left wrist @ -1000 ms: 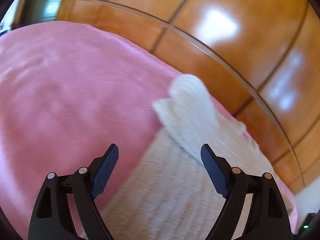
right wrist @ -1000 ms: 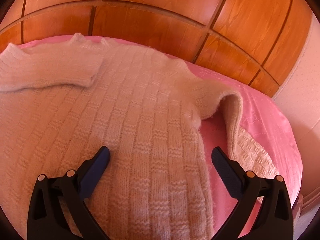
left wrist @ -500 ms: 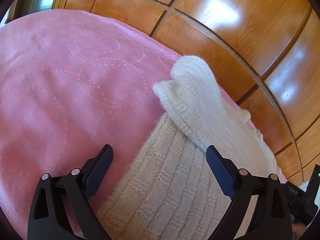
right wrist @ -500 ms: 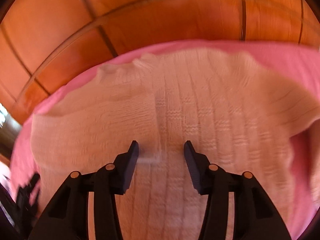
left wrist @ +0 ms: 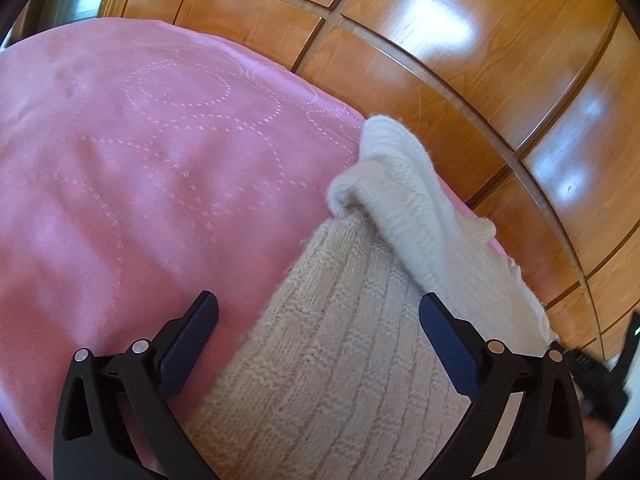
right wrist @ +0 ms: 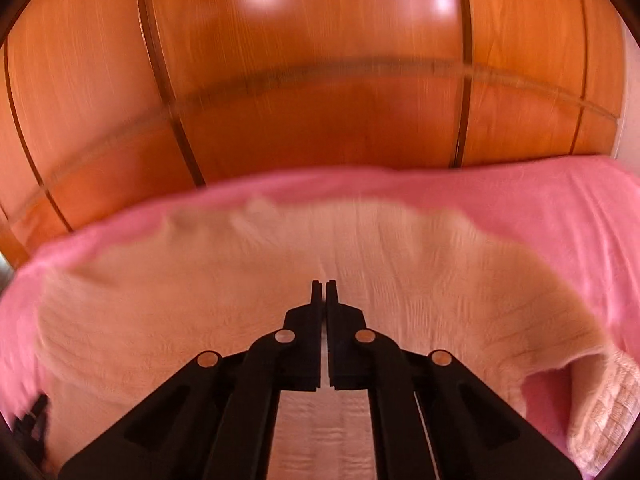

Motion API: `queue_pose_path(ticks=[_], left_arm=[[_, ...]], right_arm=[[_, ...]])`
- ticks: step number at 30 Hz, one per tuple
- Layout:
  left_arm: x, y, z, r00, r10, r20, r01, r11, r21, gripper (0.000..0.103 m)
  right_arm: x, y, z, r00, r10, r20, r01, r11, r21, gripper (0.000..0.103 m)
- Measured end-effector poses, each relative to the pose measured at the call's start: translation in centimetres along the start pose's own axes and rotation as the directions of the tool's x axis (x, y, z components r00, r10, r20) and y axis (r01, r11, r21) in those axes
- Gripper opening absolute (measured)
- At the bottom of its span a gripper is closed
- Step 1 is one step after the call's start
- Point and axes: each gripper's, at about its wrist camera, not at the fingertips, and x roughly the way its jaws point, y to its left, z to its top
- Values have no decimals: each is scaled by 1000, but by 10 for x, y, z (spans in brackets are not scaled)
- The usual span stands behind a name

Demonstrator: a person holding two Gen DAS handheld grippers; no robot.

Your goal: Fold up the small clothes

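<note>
A cream knitted sweater [left wrist: 340, 360] lies flat on a pink bedspread [left wrist: 140, 160]. One sleeve [left wrist: 404, 184] is folded back over its body. My left gripper [left wrist: 318, 298] hovers over the sweater's left edge. Its jaws are opening wide, with the fabric below them and nothing pressed between the pads. In the right wrist view the picture is blurred. There my right gripper [right wrist: 324, 284] is shut above the middle of the sweater [right wrist: 200, 300], and I see no fabric between its fingers. The other sleeve [right wrist: 600, 400] curls up at the lower right.
Glossy wooden panels [left wrist: 440, 60] rise right behind the bed's far edge, also seen as wooden panels [right wrist: 320, 100] in the right wrist view. Bare pink bedspread [right wrist: 540, 220] stretches to the right of the sweater, and more lies to its left.
My left jaws have spread wider while the hand stayed nearly in place. My right gripper has gone from wide open to shut and swung from the sweater's right side to its middle.
</note>
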Motion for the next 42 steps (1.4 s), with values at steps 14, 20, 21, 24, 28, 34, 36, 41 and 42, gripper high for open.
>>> queue_pose_path(ticks=[14,20,21,24,28,34,36,41,42], left_arm=[[58,-26,62,980,189,-56,-184,980,78,99],[44,13,64,977,211,27,-208,973,-103,73],[39,21,60,982,187,32,-182,976,-119,73],[32,22,52,978,208,34,-203,973,-110,73],[25,14,45,970,242,7,-242,969,-55,73],[-25,10,31,980,172,101,-163,982,-94,77],[-25,-11,40,982,137,130,-135,991,-25,77],[32,-71,69,979,177,97,-196,951,239,64],[44,-72,71,973,216,84,-231,938,259,60]], right_arm=[[16,-18,-25,999,20,-31,-19,999,32,2],[7,-14,-29,999,13,-30,-12,999,33,2],[8,-15,-29,999,13,-29,-12,999,34,2],[10,-14,-28,1000,4,-31,-3,1000,23,3],[11,-6,-28,999,-38,-33,38,999,-16,4],[-3,-17,-32,997,-64,35,63,997,34,69],[-5,-19,-32,997,-63,43,61,997,47,68],[-4,-23,-31,996,-86,32,84,995,60,80],[-4,-25,-31,996,-87,31,85,994,72,81]])
